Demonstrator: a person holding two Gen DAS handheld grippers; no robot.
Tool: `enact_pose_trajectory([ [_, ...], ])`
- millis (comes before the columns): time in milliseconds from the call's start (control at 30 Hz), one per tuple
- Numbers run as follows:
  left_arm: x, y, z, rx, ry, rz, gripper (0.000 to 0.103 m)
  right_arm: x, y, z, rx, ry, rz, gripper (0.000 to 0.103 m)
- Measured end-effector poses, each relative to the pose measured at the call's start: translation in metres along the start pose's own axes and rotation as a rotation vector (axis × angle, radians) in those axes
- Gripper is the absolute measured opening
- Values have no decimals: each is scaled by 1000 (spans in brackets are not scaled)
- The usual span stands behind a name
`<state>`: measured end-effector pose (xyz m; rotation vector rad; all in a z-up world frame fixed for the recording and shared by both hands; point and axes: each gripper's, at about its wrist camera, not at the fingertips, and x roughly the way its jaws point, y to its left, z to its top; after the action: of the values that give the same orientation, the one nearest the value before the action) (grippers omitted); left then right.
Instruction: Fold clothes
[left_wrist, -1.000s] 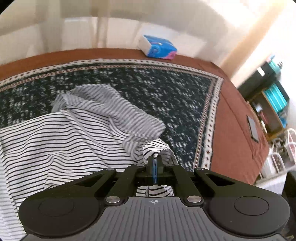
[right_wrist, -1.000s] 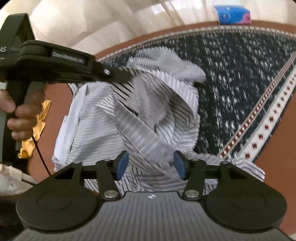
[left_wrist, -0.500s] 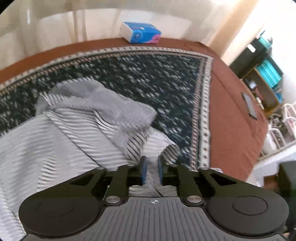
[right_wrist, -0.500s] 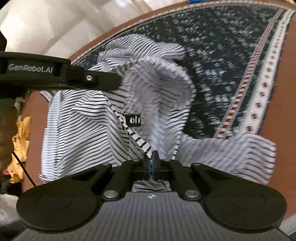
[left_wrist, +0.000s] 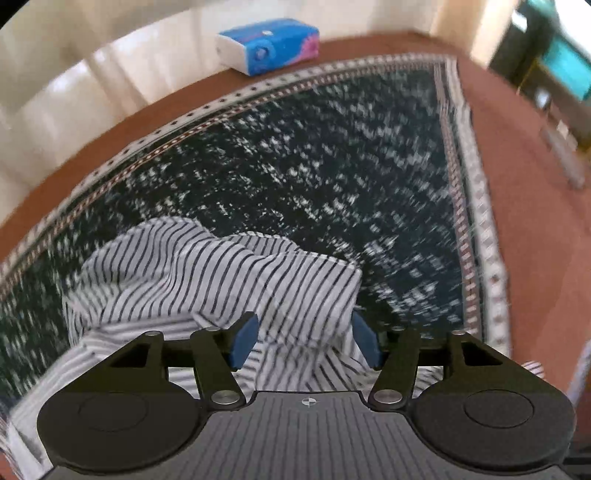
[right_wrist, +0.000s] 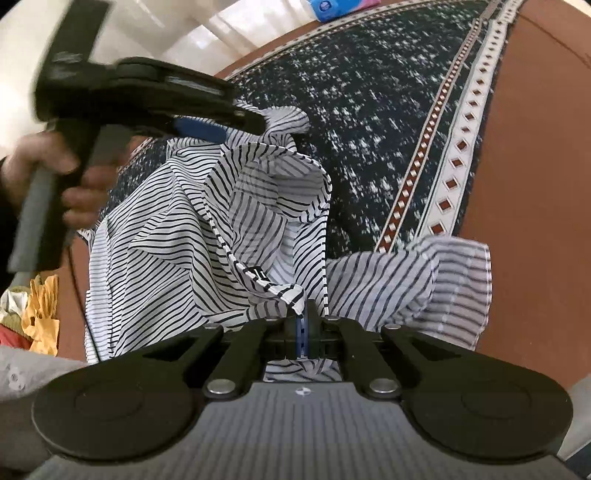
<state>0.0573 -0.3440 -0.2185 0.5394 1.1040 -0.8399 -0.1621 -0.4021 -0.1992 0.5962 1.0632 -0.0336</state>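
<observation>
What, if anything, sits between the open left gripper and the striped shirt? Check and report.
Nothing visible does. The left gripper is open with the striped shirt bunched directly between and ahead of its blue pads. The right gripper is shut on a shirt edge. The tissue pack lies far off.

a home; patterned rug (left_wrist: 295, 177), tissue pack (left_wrist: 267, 46)

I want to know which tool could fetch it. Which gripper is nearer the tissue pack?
Left, by the look of it. The left gripper hangs open over the shirt, further up the rug toward the tissue pack. The right gripper pinches the shirt's near edge.
</observation>
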Motion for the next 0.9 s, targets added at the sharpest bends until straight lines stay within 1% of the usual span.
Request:
enact_pose_trajectory([
  [33,7,-2,0,10,14,10,70,-1,-1,-1,6,-2,0,2],
  [100,18,-3,-2,26,40,19,64,-2,-2,-4,18,-8,-3,2],
  [133,21,-2,-2,23,46,16,37,-3,-3,-4,24,-12,-4,2],
  [167,20,2,-2,4,42,9,17,-4,-4,-5,30,-16,-6,2],
  [200,20,6,-1,-14,39,2,7,-6,-5,-5,33,-21,-8,2],
  [233,19,10,-1,-32,35,-5,0,-8,-5,-6,36,-25,-10,2],
  [300,8,22,0,-92,1,-16,0,-13,-5,-3,34,-39,-14,2],
  [400,-28,44,-1,-178,-99,-13,0,-23,-3,4,23,-72,-18,2],
  [467,-57,59,-2,-235,-176,-11,0,-33,-2,12,8,-101,-20,2],
  [567,-110,83,-7,-311,-313,-1,0,-53,5,28,-40,-153,-22,2],
  [700,-179,112,-20,-411,-494,17,0,-86,21,61,-137,-246,-16,2],
  [800,-224,132,-30,-488,-614,38,0,-108,46,92,-262,-311,-8,2],
  [900,-260,150,-36,-547,-704,72,0,-117,78,126,-404,-365,-19,2],
])
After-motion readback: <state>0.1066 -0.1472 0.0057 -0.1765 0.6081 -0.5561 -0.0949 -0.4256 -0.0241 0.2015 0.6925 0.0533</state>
